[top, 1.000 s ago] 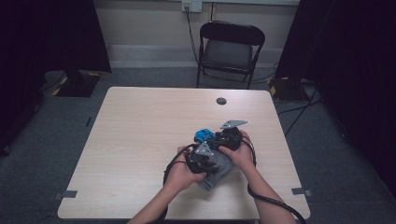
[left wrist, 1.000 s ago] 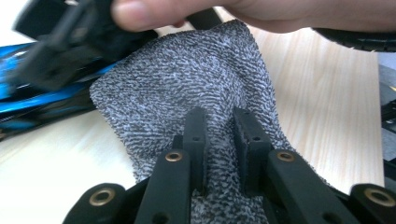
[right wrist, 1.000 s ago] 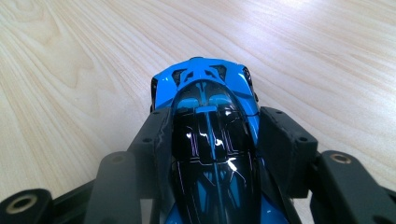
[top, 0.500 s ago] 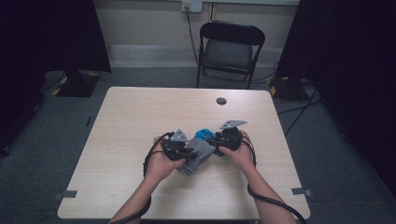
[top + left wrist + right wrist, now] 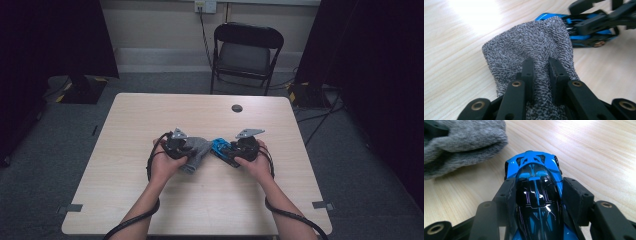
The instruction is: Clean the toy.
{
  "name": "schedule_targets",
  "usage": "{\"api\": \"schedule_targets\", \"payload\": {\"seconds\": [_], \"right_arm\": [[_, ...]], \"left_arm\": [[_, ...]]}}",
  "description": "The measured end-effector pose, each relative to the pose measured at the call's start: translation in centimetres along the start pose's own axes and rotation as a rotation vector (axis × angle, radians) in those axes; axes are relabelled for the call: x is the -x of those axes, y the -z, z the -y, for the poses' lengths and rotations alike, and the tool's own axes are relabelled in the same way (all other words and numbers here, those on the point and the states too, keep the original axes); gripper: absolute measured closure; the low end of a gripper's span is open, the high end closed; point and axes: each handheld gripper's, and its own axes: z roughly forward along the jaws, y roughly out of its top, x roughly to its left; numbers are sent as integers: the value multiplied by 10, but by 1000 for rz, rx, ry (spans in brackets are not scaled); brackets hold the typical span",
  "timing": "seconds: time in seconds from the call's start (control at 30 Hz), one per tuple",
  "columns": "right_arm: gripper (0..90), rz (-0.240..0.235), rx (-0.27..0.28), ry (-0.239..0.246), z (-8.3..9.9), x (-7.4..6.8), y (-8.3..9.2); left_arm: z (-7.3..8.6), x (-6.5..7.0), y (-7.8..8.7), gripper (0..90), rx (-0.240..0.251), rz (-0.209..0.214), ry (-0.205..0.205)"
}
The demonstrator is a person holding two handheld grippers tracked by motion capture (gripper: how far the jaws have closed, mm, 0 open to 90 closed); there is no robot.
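Note:
A grey knitted sock (image 5: 198,150) lies on the wooden table (image 5: 150,115), its end pinched in my left gripper (image 5: 189,146). In the left gripper view the jaws (image 5: 541,63) are shut on the sock (image 5: 529,42), which stretches toward the blue toy car (image 5: 586,41). My right gripper (image 5: 231,152) is shut on that blue and black car (image 5: 220,147). In the right gripper view the pads (image 5: 574,192) press the car (image 5: 534,167) on both sides. Its nose points at the sock (image 5: 461,140), a short gap away.
A small black round object (image 5: 237,108) sits near the table's far edge. A black folding chair (image 5: 247,50) stands beyond it. Cables trail from both grippers past the table's near edge. Bare wood spreads to the left and right of the hands.
My left gripper has carried the sock leftward and slightly away from me, off from beside the car. The right gripper and the car have stayed put.

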Motion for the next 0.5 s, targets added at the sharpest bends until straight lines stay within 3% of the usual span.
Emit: {"api": "schedule_targets", "payload": {"seconds": [0.1, 0.2, 0.23, 0.27, 0.37, 0.4, 0.5], "right_arm": [[457, 2, 0, 0, 0, 0, 0], [457, -1, 0, 1, 0, 0, 0], [457, -1, 2, 0, 0, 0, 0], [457, -2, 2, 0, 0, 0, 0], [457, -2, 1, 3, 0, 0, 0], [457, -1, 2, 3, 0, 0, 0], [457, 0, 3, 3, 0, 0, 0]], "left_arm": [[1, -5, -5, 766, -2, -29, 19], [2, -9, -12, 766, -7, -92, 24], [2, -9, -12, 765, -7, -92, 24], [3, -8, -16, 765, -32, -105, 19], [3, -6, -21, 759, -40, -105, 17], [3, -2, -25, 759, -71, -104, 12], [4, 2, -29, 757, -88, -87, -1]]}}
